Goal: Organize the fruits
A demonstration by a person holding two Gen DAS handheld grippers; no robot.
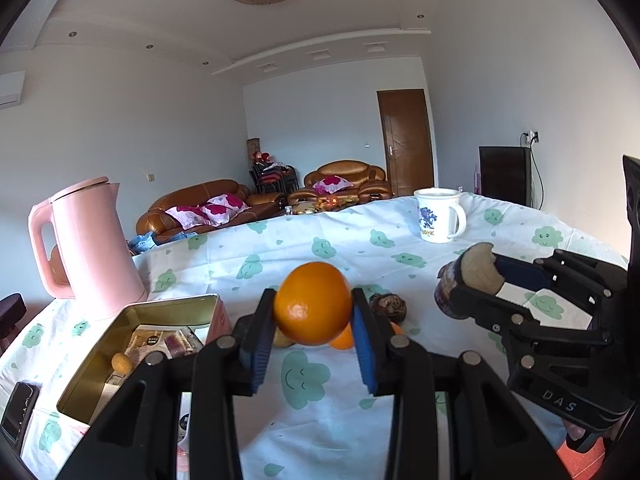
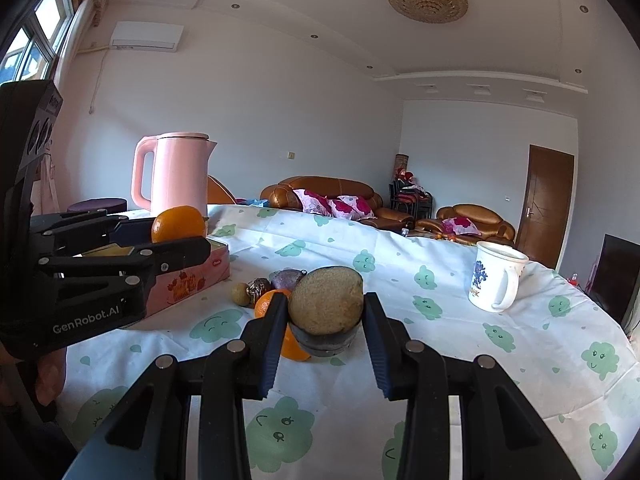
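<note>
My left gripper is shut on an orange and holds it above the table; it also shows in the right wrist view, over the tin. My right gripper is shut on a cut fruit with a dark purple rind and pale flesh, seen from the side in the left wrist view. On the cloth lie another orange, a small yellowish fruit, a brown shrivelled fruit and a purple one. An open pink tin holds packets and a small orange fruit.
A pink kettle stands behind the tin at the left. A white mug stands at the far right of the table. A phone lies at the left edge. The tablecloth has green cloud prints.
</note>
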